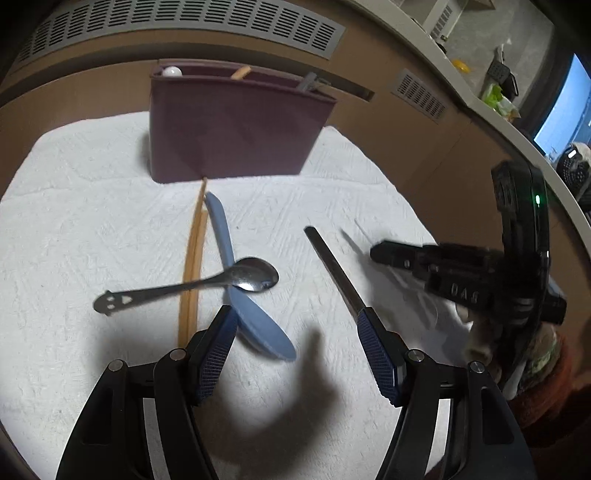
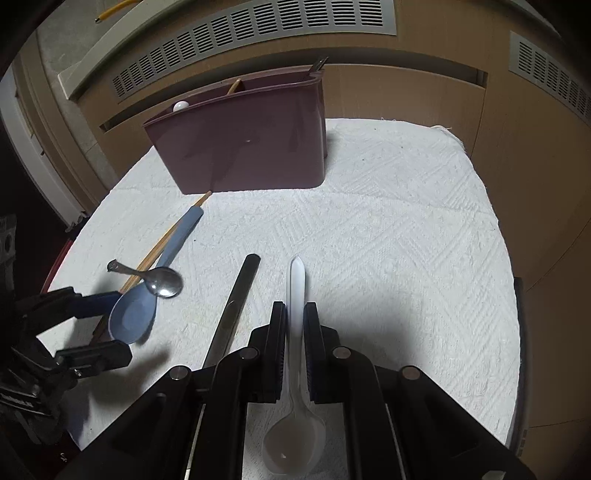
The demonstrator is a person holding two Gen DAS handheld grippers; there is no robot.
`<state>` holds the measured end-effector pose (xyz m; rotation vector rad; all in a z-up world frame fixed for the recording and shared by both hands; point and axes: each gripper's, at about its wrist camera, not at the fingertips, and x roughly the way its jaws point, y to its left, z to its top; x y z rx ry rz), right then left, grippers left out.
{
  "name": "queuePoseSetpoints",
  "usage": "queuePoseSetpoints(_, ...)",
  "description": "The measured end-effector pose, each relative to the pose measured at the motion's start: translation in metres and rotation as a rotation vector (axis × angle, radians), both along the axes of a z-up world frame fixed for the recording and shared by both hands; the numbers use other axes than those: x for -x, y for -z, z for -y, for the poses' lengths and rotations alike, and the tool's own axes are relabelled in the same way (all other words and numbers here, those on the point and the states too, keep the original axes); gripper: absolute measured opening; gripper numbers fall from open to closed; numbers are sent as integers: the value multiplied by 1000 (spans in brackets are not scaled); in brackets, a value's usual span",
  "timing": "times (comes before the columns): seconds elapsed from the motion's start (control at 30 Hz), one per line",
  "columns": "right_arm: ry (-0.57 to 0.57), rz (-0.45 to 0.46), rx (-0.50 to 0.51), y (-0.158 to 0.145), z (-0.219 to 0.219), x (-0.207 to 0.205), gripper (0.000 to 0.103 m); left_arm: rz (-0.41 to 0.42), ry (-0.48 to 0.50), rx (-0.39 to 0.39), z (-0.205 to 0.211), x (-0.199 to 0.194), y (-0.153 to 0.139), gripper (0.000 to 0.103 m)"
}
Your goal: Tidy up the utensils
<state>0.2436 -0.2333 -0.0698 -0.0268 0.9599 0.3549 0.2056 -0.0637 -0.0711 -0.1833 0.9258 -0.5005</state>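
My right gripper (image 2: pixel 294 308) is shut on the handle of a translucent white plastic spoon (image 2: pixel 293 439), whose bowl points back toward the camera. I cannot tell if the spoon is off the cloth. My left gripper (image 1: pixel 295 314) stands open low over the white cloth, and the bowl of a blue spoon (image 1: pixel 258 328) lies between its fingers, close to the left one. A metal spoon (image 1: pixel 255 275) lies across the blue spoon and a pair of wooden chopsticks (image 1: pixel 192 266). A long dark metal utensil (image 1: pixel 332 266) lies by the right finger. The maroon holder (image 1: pixel 236 125) stands at the back.
The holder (image 2: pixel 243 144) has a white round-ended utensil, a wooden stick and a grey utensil in it. The white cloth (image 2: pixel 406 240) is bare on its right half. A brown wall with vent grilles (image 2: pixel 258 33) runs behind. The right gripper (image 1: pixel 376 254) appears blurred at the right.
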Motion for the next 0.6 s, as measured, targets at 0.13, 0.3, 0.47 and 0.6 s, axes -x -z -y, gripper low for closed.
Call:
queuePoseSetpoints(0.13, -14, 8, -8, 2, -6, 4, 9, 5, -93, -55, -18, -4, -5, 64)
queuePoseSetpoints(0.3, -24, 34, -16, 1, -10, 10, 9, -52, -98, -38, -23, -17, -5, 42)
queuePoseSetpoints(0.47, 15, 56, -37, -3, 4, 16, 9, -134, 27, -29, 29, -32, -3, 42)
queuePoseSetpoints(0.6, 71, 67, -60, -6, 27, 20, 9, -146, 32, -148, 75, -42, 6, 42)
